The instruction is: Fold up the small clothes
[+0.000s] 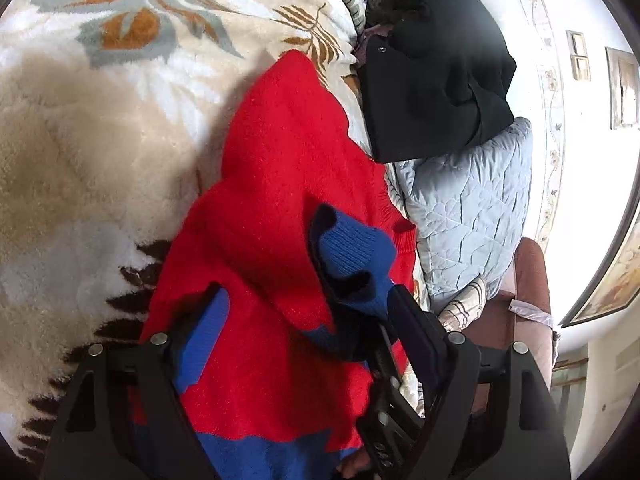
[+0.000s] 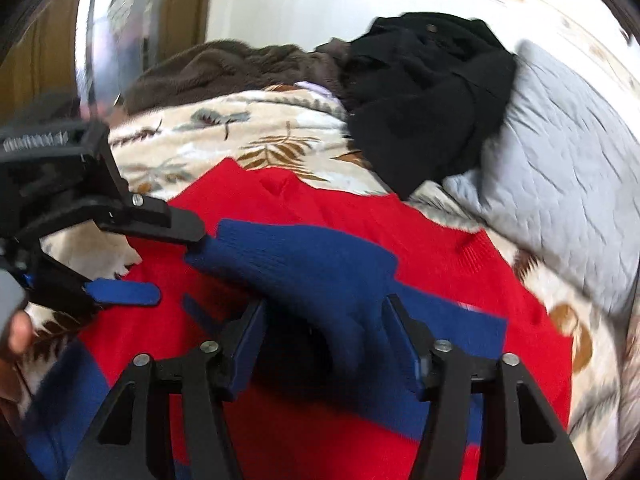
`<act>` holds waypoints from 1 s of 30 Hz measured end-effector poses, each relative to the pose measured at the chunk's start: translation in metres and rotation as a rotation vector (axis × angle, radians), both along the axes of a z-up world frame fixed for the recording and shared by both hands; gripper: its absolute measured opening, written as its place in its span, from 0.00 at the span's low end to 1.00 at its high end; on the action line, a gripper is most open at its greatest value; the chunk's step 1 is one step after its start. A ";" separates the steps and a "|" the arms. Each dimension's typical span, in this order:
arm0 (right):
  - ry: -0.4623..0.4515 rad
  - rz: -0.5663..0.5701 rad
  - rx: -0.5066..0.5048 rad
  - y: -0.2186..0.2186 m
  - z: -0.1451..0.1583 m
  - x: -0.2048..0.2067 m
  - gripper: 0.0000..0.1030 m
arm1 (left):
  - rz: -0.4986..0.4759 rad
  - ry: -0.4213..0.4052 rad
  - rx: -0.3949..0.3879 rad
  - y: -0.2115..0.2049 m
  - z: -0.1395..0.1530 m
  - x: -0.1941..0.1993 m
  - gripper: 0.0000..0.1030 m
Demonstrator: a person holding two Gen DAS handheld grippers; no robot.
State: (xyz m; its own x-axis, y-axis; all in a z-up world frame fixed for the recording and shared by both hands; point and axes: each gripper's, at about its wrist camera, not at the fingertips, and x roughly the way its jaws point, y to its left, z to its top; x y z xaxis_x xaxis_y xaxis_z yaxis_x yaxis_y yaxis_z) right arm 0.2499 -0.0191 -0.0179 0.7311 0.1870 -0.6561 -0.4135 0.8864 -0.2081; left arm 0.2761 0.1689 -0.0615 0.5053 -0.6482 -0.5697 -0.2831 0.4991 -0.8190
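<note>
A: Where's the red sweater (image 1: 280,168)?
B: Flat on the floral blanket (image 1: 100,120), collar end toward the black garment (image 1: 432,72) and the quilted pillow (image 1: 480,208) at the bed's far edge.
A: Grippers?
B: Right gripper (image 2: 324,344) grasps the blue cuff (image 2: 312,264), lifted over the body (frame blurred). Left gripper (image 2: 160,264) released, jaws wide, one finger just touching that cuff.

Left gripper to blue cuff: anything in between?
Nothing visible. The open left gripper sits right at the free end of the cuff, one fingertip about touching it. The right gripper holds the other end, above the red sweater.
</note>
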 end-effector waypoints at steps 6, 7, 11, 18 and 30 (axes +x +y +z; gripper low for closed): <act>0.022 -0.067 0.210 -0.042 0.015 0.005 0.06 | -0.001 -0.001 -0.007 -0.006 -0.003 0.013 0.79; 0.033 -0.106 0.286 -0.061 0.019 0.005 0.06 | -0.003 -0.003 0.002 -0.007 -0.002 0.013 0.79; 0.081 -0.238 0.507 -0.130 0.021 0.005 0.06 | -0.020 -0.019 0.081 -0.016 0.004 0.015 0.79; 0.135 -0.406 0.693 -0.214 -0.003 -0.008 0.06 | -0.045 -0.039 0.184 -0.031 0.009 0.016 0.79; 0.260 -0.658 1.114 -0.285 -0.051 -0.001 0.40 | -0.067 -0.063 0.278 -0.044 0.012 0.016 0.78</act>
